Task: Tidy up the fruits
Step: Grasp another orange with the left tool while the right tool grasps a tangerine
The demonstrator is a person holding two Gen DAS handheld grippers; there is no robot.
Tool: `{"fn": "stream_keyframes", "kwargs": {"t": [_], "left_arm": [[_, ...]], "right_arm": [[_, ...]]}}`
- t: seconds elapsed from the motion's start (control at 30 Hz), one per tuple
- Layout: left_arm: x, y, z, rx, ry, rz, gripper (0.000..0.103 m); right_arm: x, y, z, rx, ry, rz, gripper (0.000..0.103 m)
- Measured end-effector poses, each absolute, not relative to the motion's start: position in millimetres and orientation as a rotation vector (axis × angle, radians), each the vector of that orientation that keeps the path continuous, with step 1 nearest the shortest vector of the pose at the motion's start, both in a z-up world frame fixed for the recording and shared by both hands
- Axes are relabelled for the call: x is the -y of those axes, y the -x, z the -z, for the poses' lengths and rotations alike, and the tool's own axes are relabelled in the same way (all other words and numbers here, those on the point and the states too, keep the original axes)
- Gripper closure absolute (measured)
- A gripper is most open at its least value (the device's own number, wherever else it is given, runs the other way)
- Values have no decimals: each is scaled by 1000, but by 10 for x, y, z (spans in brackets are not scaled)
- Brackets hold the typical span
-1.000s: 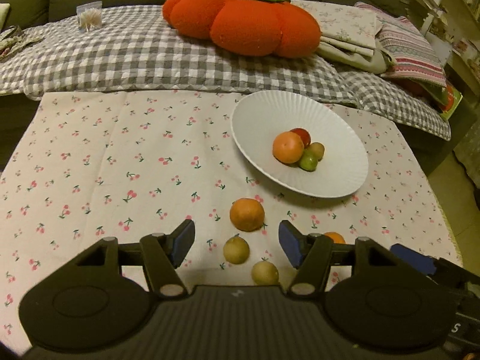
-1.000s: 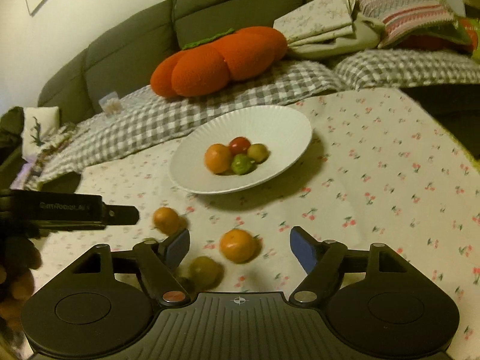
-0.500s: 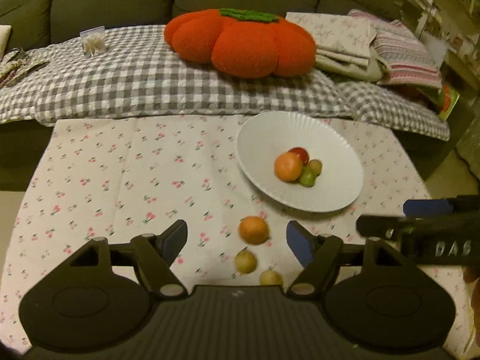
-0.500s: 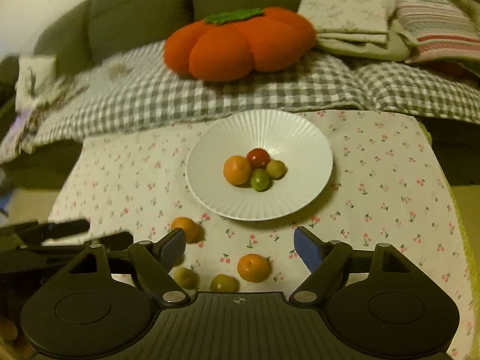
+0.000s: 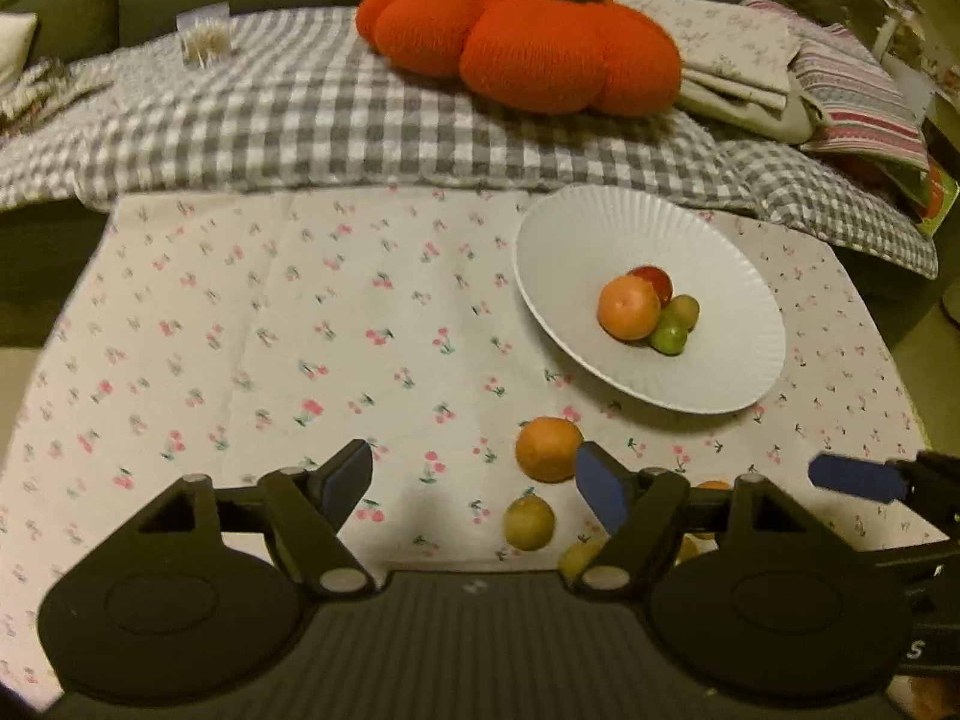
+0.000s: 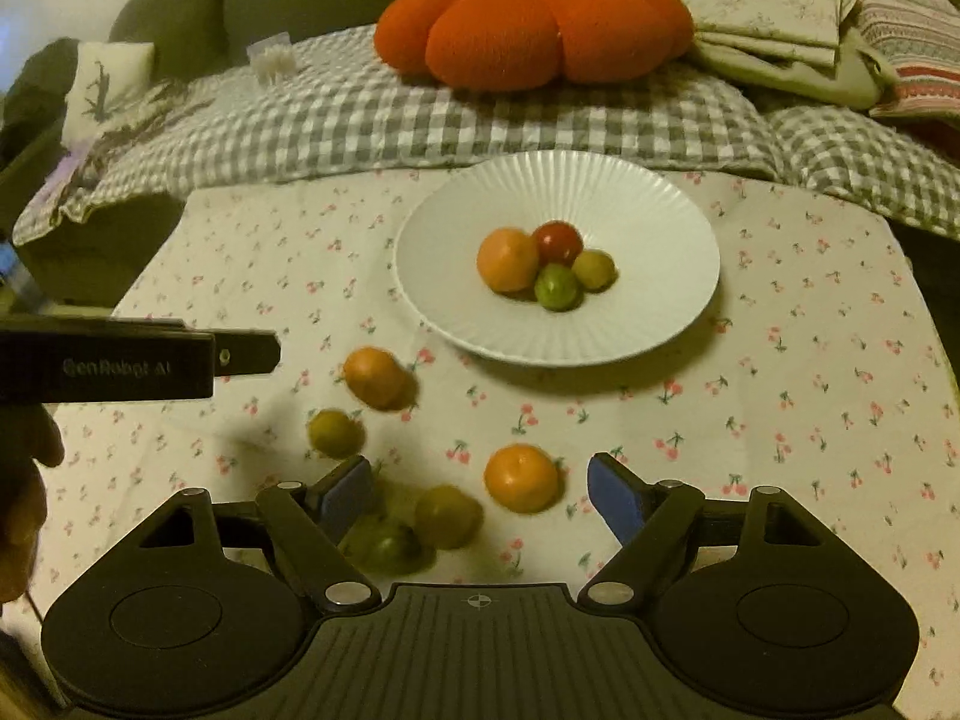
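A white ribbed plate (image 5: 552,228) (image 6: 660,324) on the cherry-print cloth holds an orange (image 5: 627,307) (image 6: 507,259), a red fruit (image 6: 559,242) and two green fruits (image 6: 558,287). Loose on the cloth near me lie two oranges (image 6: 521,477) (image 6: 377,378) and several yellow-green fruits (image 6: 335,433) (image 6: 447,516). My left gripper (image 5: 474,480) is open and empty, with one orange (image 5: 549,449) and a green fruit (image 5: 529,522) by its right finger. My right gripper (image 6: 477,495) is open and empty just above an orange and a green fruit.
A sofa behind the table carries a grey checked blanket (image 5: 270,114), an orange pumpkin cushion (image 5: 522,42) and folded cloths (image 5: 744,60). The left gripper's body (image 6: 120,363) shows at the left of the right wrist view. The table's right edge (image 6: 936,324) drops off.
Both grippers have come down and closer to the loose fruits. The left view has shifted left, so the fruits now sit by its right finger. Both stay open.
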State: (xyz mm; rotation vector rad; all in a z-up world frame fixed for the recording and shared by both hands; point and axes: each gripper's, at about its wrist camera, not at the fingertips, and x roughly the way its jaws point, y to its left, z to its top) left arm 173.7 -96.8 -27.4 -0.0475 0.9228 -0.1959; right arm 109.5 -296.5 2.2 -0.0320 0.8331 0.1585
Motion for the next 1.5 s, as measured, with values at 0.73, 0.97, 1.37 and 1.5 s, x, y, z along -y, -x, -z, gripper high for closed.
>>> {"fn": "stream_keyframes", "kwargs": {"t": [0.73, 0.97, 1.37, 1.5], "left_arm": [[1365, -1965, 735, -946, -17, 277, 45], [1379, -1983, 785, -955, -25, 297, 58], [1367, -2004, 795, -949, -18, 312, 70], [1362, -1995, 797, -943, -18, 316, 71]], "right_arm": [[3166, -1164, 285, -815, 40, -150, 48], [3165, -1216, 338, -836, 32, -158, 56], [3154, -1248, 414, -864, 18, -166, 64], [3177, -1267, 439, -876, 7, -167, 70]]}}
